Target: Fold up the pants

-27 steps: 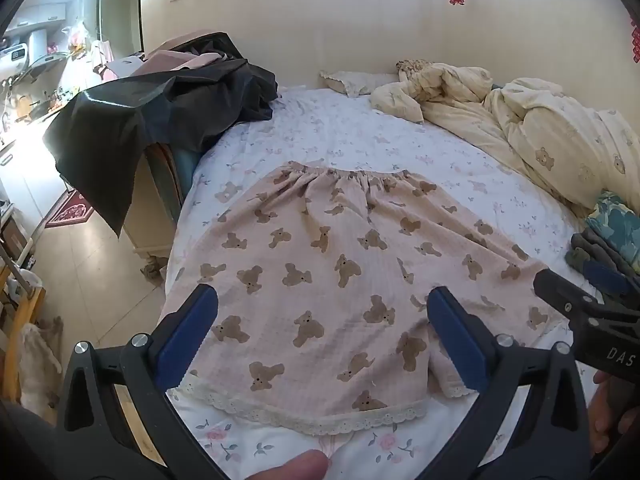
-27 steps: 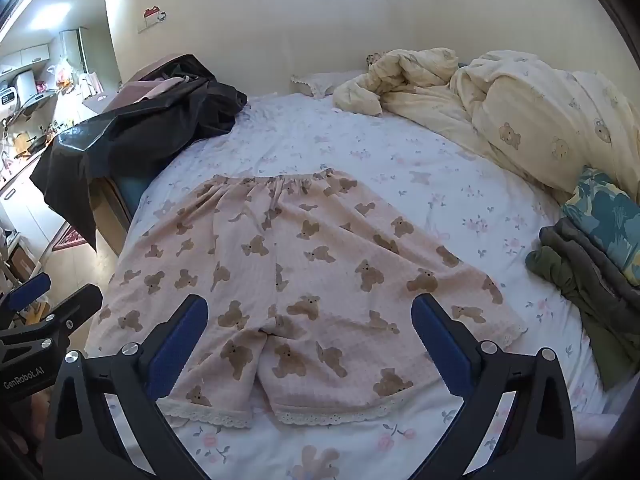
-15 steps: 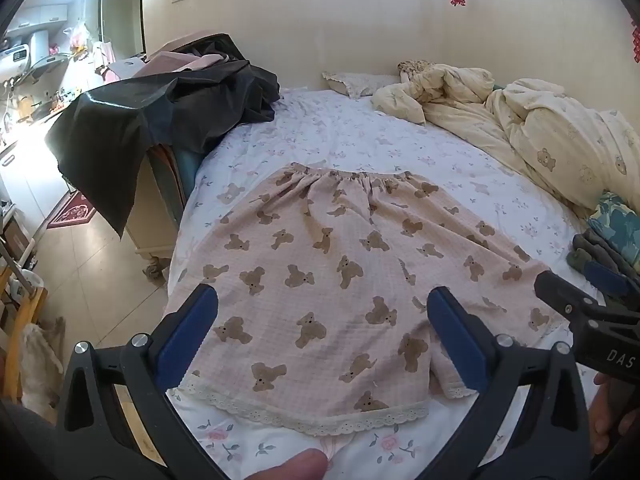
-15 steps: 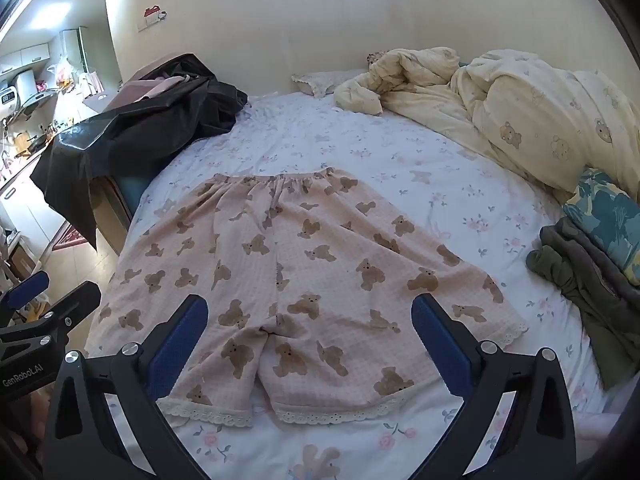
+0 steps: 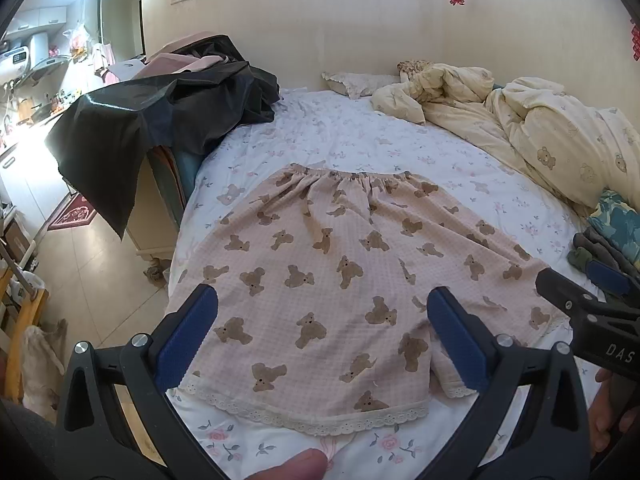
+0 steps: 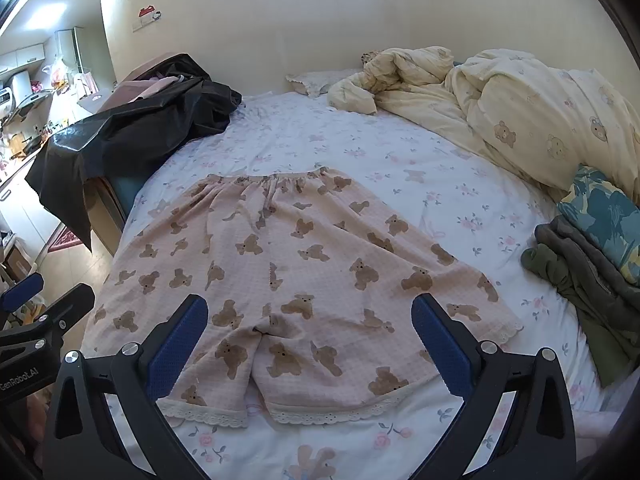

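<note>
Pink pants with brown bear print [image 5: 320,272] lie flat and spread on the bed, waistband far, lace-trimmed leg hems near me. They also show in the right wrist view [image 6: 288,276]. My left gripper [image 5: 320,332] is open and empty, hovering above the left leg near its hem. My right gripper [image 6: 310,340] is open and empty, hovering above the crotch and right leg. The right gripper shows at the right edge of the left wrist view [image 5: 592,304]. The left gripper shows at the left edge of the right wrist view [image 6: 40,316].
The bed has a white floral sheet [image 6: 400,152]. A cream bear-print duvet [image 6: 540,112] is bunched at the far right. Folded dark green and teal clothes [image 6: 588,256] lie at the right edge. A black cover [image 5: 160,116] drapes furniture left of the bed; tiled floor [image 5: 92,276] lies below.
Both grippers have drifted slightly; the pants sit a touch lower and nearer in both views. The pants have not moved on the bed. Both grippers stay open.
</note>
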Motion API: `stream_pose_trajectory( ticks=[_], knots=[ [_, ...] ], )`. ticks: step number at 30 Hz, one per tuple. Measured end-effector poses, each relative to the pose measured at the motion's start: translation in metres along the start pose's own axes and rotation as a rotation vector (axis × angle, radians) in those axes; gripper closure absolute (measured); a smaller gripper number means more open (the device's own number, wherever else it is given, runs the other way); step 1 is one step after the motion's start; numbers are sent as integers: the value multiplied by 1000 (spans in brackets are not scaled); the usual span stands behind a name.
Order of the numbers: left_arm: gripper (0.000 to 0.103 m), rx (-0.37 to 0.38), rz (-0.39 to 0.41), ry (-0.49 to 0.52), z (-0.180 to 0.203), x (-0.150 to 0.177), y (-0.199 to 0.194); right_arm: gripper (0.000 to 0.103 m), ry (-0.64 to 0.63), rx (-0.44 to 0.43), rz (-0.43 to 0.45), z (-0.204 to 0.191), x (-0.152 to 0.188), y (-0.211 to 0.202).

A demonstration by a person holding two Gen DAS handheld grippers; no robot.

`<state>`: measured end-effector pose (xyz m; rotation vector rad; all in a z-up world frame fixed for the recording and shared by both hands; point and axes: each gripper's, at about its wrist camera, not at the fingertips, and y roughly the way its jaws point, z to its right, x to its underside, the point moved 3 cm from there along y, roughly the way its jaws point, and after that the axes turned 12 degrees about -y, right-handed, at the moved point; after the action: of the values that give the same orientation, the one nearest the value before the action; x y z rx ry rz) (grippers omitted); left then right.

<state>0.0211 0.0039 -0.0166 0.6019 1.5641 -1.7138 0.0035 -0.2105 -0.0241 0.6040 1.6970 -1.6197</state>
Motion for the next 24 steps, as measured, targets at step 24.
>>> stream_pose_trajectory(
  ticks=[24],
  knots=[
    [0,-6,-8,0,-2,0,1,0,-1,8,-2,1,0,-2]
  ],
)
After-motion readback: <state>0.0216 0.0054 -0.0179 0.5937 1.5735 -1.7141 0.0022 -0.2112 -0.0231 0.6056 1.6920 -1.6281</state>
